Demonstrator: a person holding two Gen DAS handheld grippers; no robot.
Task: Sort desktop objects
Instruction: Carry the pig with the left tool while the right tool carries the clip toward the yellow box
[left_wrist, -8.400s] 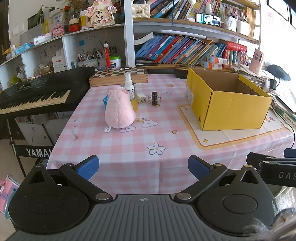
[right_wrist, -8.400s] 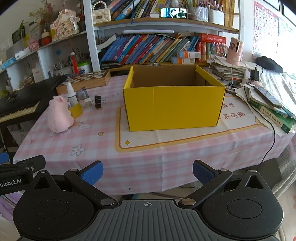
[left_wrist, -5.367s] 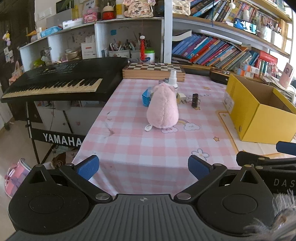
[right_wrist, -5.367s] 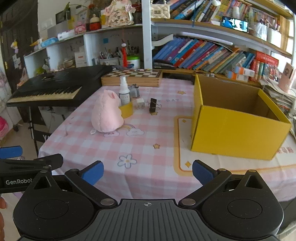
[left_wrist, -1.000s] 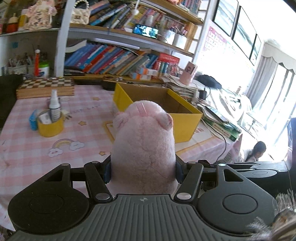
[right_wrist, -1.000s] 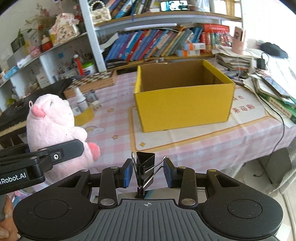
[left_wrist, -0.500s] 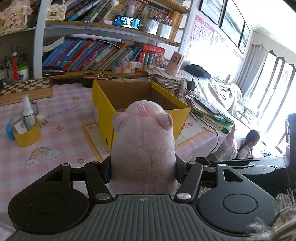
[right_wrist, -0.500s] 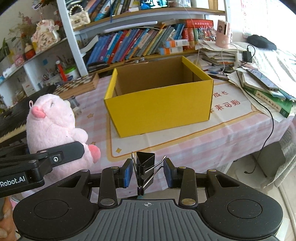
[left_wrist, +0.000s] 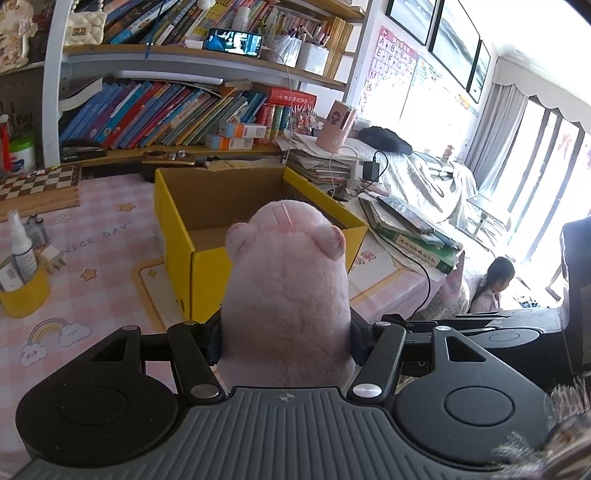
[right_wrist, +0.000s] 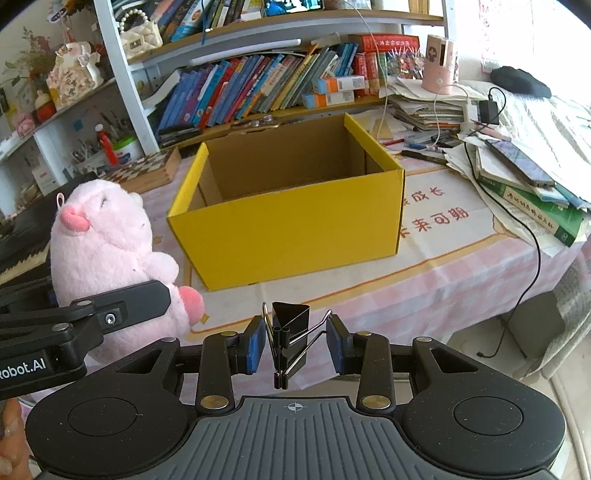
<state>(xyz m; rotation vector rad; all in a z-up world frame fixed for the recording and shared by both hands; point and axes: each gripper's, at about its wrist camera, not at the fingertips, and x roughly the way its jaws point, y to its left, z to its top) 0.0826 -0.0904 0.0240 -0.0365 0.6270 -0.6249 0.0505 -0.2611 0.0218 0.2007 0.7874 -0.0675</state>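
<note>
My left gripper (left_wrist: 286, 341) is shut on a pink plush pig (left_wrist: 286, 280), squeezing its body and holding it up in front of the open yellow cardboard box (left_wrist: 177, 225). From the right wrist view the same pig (right_wrist: 103, 240) hangs to the left of the box (right_wrist: 295, 229), clamped by the left gripper's fingers (right_wrist: 122, 302). My right gripper (right_wrist: 295, 345) is shut on a black binder clip (right_wrist: 290, 325), its wire handles pressed between the blue pads. The box looks empty inside.
A yellow cup (left_wrist: 24, 291) with a spray bottle (left_wrist: 20, 247) stands on the pink checked tablecloth (left_wrist: 92, 221) at left. A chessboard box (left_wrist: 37, 184) lies behind it. Stacked books and papers (right_wrist: 524, 184) with cables crowd the table's right side. Bookshelves line the back.
Both grippers have carried their loads toward the yellow box, which now looks larger and nearer in both views. The grips on the pig and the clip are unchanged.
</note>
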